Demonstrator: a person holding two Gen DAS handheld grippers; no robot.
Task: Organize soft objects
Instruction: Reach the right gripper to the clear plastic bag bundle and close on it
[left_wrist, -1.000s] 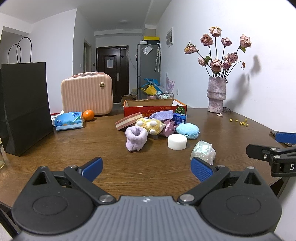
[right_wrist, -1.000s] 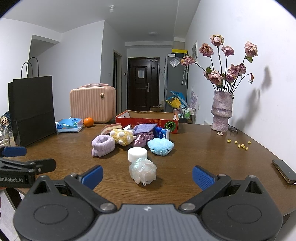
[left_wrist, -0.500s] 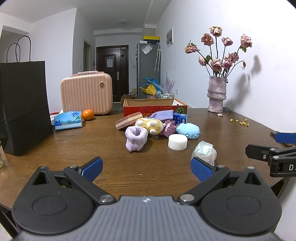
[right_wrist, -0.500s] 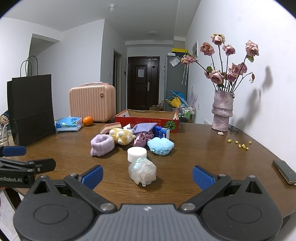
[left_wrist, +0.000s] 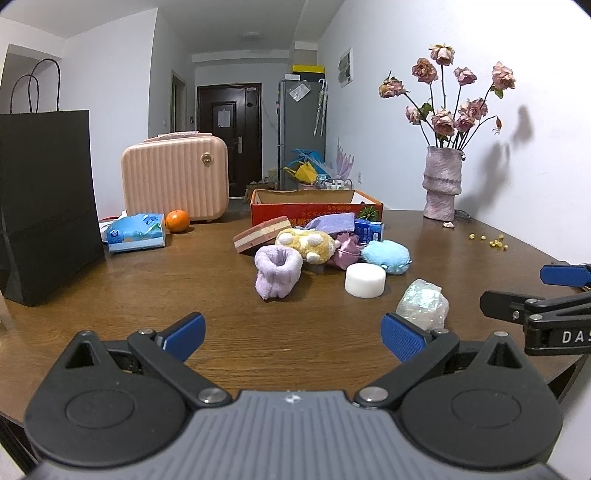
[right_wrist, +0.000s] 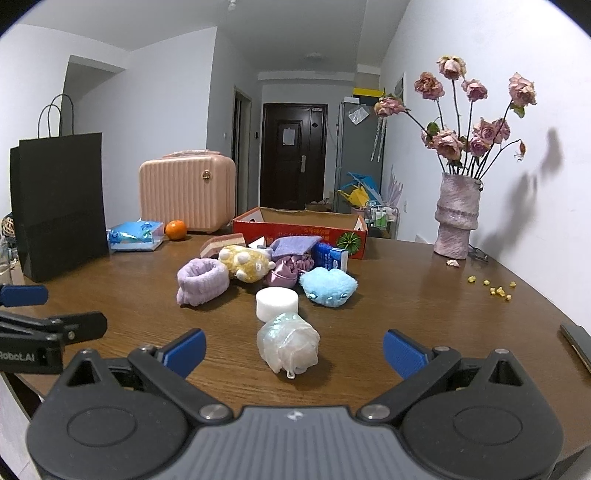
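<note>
While every soft piece sits out on the bench (right_wrist: 424, 295), nothing looks sorted yet: the red box (right_wrist: 301, 230) at the back shows no soft things over its rim from here, though its floor is hidden. The lilac wristband (right_wrist: 201, 280), yellow plush (right_wrist: 245, 263), purple scrunchie (right_wrist: 284, 271), blue plush (right_wrist: 328, 286) and white puck (right_wrist: 277, 303) crowd together just in front of it, and the iridescent scrunchie (right_wrist: 290, 345) lies alone, nearest us. So the whole job seems left. The right gripper (right_wrist: 293, 349) hovers low and level, jaws spread wide, lined up on that near scrunchie. The left gripper (left_wrist: 291, 332) hangs level alongside, jaws spread too, gripping nothing, facing the wristband.
</note>
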